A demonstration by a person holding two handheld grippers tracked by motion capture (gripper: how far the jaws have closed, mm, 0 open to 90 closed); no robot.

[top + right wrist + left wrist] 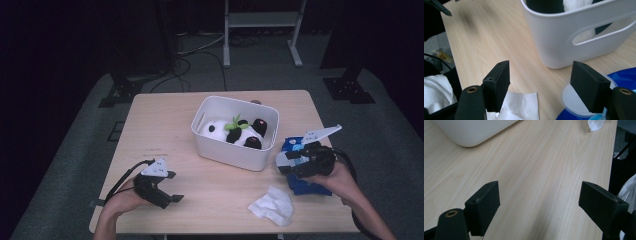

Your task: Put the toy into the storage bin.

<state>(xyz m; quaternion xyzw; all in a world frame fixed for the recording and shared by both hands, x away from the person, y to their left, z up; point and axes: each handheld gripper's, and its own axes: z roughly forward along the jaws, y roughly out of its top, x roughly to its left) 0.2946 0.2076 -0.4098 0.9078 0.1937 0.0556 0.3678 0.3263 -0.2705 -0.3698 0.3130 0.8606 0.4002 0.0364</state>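
Observation:
A white bin point(235, 150) stands mid-table with a panda plush point(235, 131) lying in it. My right gripper point(286, 164) hovers at the bin's right end over a blue pack point(310, 186). In the right gripper view its jaws point(540, 75) are open with nothing between them; below lie the pack's round white lid point(574, 100), the blue pack point(624, 77) and a white tissue point(520, 103), and the bin's handle wall point(564, 37) rises close ahead. My left gripper point(175, 186) rests low at the front left, open point(539, 195) over bare wood.
A crumpled white tissue point(272, 204) lies near the table's front edge, between the two grippers. The wooden table point(165, 130) has free room on its left half. A white metal stand point(262, 20) and cables are on the floor beyond.

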